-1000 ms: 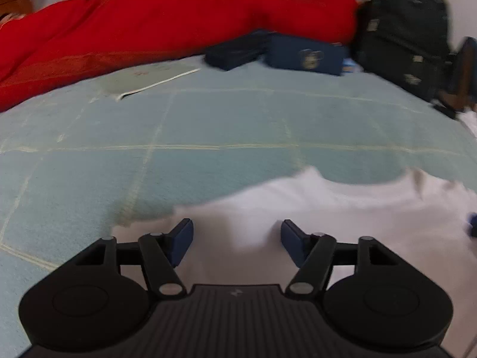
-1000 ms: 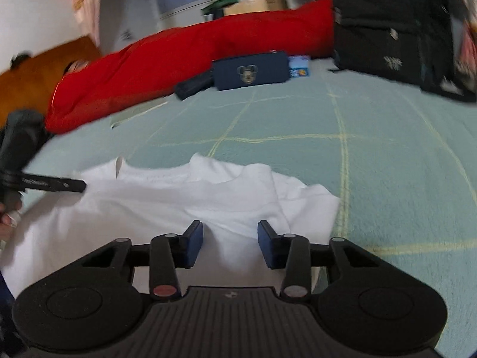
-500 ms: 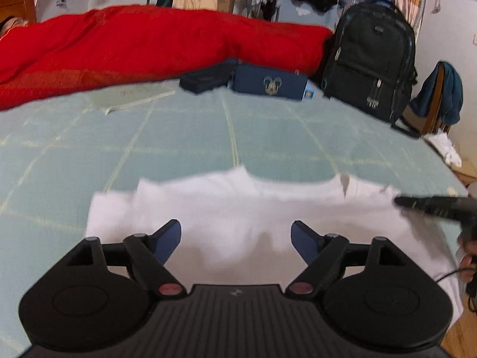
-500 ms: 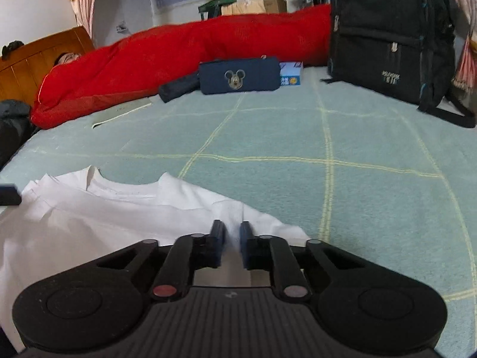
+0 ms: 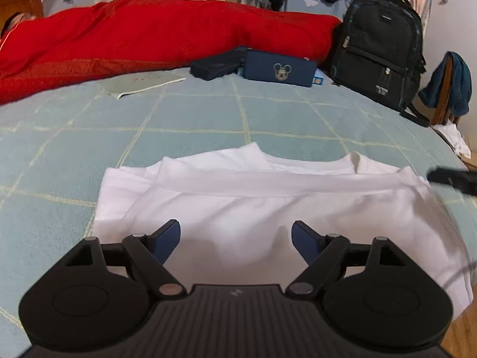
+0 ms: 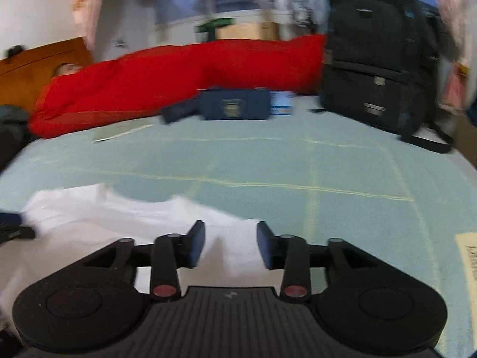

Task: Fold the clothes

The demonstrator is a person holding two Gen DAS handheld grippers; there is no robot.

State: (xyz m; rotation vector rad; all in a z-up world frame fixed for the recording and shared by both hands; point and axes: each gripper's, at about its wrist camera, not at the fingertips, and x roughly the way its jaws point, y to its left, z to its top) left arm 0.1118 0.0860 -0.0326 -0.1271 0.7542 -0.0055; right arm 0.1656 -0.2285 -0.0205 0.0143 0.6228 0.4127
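White T-shirt [image 5: 268,208] lies partly folded on the teal checked bedspread [image 5: 208,113], collar edge toward 12 o'clock, sleeve layers stacked at its 10 o'clock corner. My left gripper [image 5: 235,238] hangs over the shirt body with jaws spread wide, nothing between the pads; no cloth held. My right gripper [image 6: 231,243] sits over the shirt's right-hand edge, jaws opening, about half apart; cloth [image 6: 119,223] shows below the gap, but the right wrist view is smeared, so I cannot say for certain that the pads are clear of it, though it looks released. Judgement: the fold has just been laid and both tongs are free for the next crease. To do this well I would bring each tong down onto a single outer edge, left at 9 o'clock, right at 3 o'clock, pinch only the top layers, and lift evenly so the collar line stays straight. Risk: snagging the bedspread along with the shirt. Red quilt [image 5: 149,35] and black backpack [image 5: 378,47] lie well apart at 12 and 1 o'clock, no interference.
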